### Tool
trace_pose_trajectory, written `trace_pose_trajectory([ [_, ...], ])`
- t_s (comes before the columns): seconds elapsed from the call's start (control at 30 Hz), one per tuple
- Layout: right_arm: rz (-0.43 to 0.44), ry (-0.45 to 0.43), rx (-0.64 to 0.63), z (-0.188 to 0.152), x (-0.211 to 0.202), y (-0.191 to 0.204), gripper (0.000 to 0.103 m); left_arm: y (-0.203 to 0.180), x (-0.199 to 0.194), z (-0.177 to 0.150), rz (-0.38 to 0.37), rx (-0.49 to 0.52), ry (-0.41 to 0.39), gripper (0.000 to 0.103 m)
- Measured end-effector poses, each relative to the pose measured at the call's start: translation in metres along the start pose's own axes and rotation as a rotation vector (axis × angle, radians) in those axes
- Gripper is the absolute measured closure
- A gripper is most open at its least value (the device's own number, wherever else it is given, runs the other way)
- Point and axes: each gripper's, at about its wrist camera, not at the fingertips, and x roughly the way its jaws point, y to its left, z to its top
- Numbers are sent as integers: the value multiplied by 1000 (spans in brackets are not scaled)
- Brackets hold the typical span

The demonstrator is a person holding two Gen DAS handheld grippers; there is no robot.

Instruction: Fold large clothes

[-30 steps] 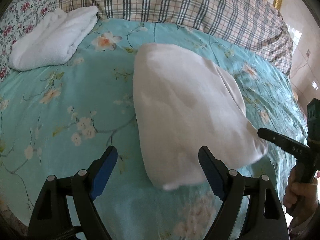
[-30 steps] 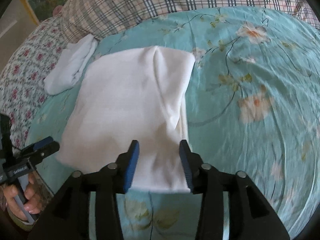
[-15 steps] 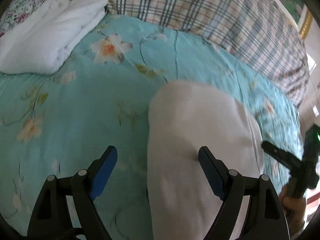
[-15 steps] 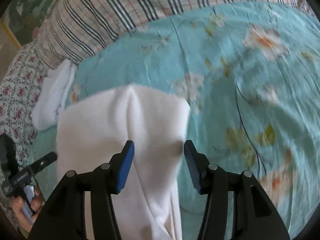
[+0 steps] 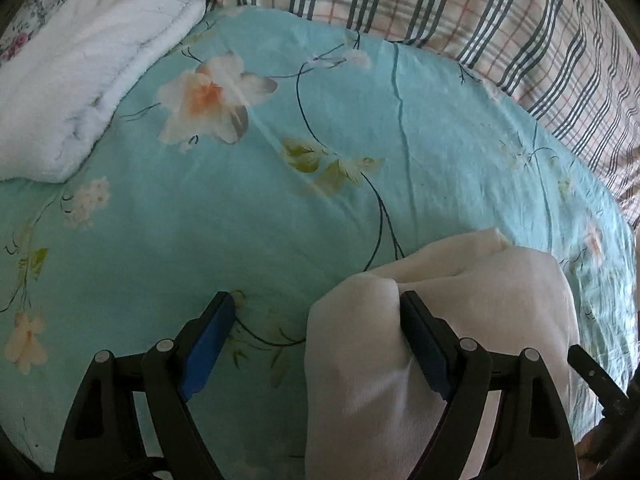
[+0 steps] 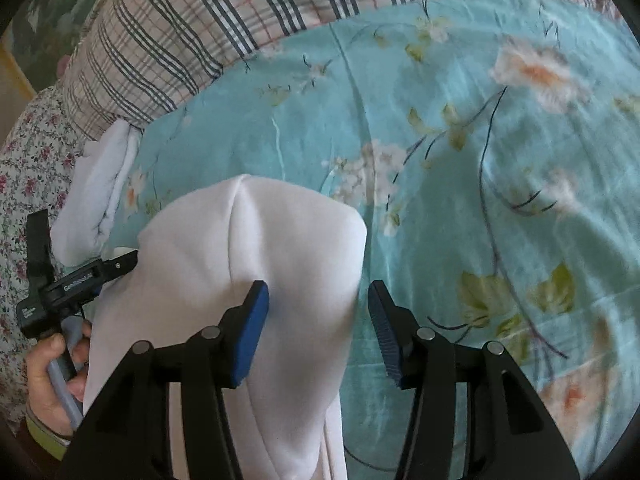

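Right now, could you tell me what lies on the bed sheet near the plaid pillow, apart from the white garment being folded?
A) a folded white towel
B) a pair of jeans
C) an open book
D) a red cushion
A: a folded white towel rests on the teal floral bed sheet beside the plaid pillow.

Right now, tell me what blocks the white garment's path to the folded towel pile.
Nothing visible: only bare floral sheet lies between the white garment and the folded towel pile.

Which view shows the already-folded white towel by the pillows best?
The left wrist view: the folded white towel fills its upper left, layers clear. The right wrist view shows only a small end of it, above the left gripper.
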Motion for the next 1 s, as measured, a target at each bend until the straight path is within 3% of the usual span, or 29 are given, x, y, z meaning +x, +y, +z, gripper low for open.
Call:
trace_pose_trajectory([
  [0.17,64,-67,-96,-11,-38,24,50,0,-40,-13,-13,11,-53,23],
  [0.33,17,102,-108,-31,-1,21,51,-2,-57,-42,22,44,-51,22],
  [0.43,23,78,-67,-35,-10,16,50,6,-70,-52,-13,11,-51,23],
  [0.57,59,19,-70,-37,-44,21,50,4,-99,-73,-2,35,-73,23],
  [0.77,81,8,-98,-61,-82,27,50,-5,-142,-130,-85,89,-59,17],
  [1.0,66,63,-185,-117,-113,31,40,-2,-167,-213,-38,178,2,16],
])
